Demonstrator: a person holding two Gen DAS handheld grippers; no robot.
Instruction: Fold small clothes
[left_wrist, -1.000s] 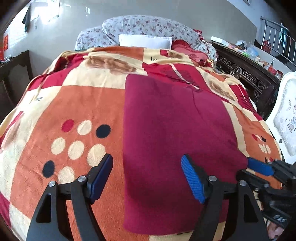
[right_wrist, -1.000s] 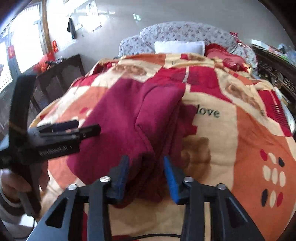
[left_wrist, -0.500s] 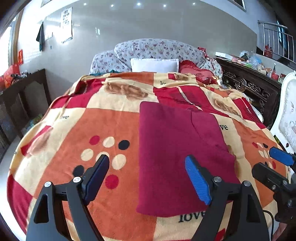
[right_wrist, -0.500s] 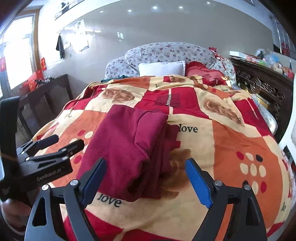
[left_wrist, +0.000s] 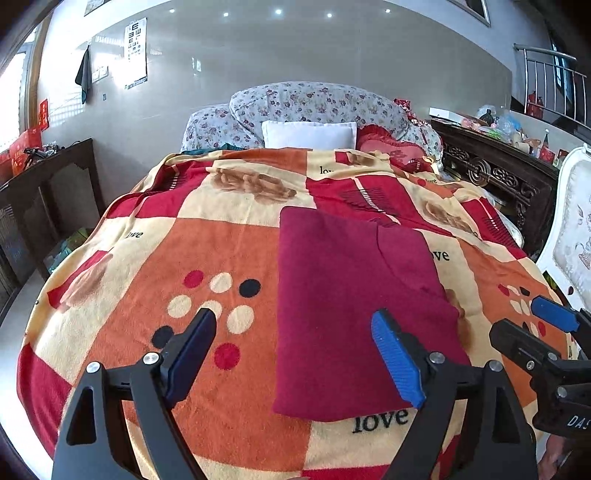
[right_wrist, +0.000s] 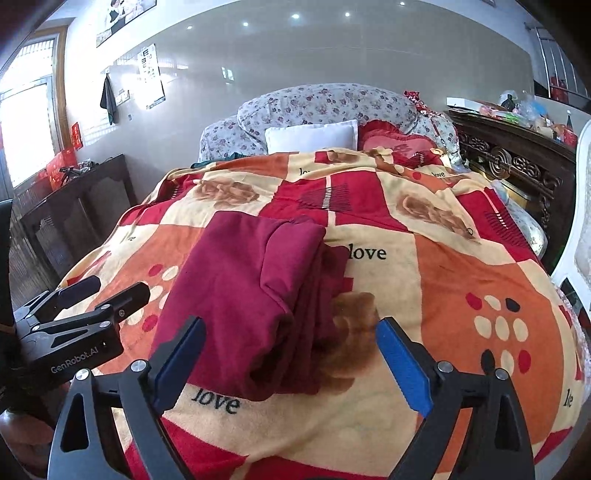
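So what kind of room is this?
Most likely a bedroom at home: a bed under a patterned blanket, a white pillow at its head, and a folded dark red garment lying on top.

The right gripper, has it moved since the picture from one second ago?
Yes. The right gripper has pulled back from the folded maroon garment, which lies free between its opening jaws; the "love" print on the blanket now shows.
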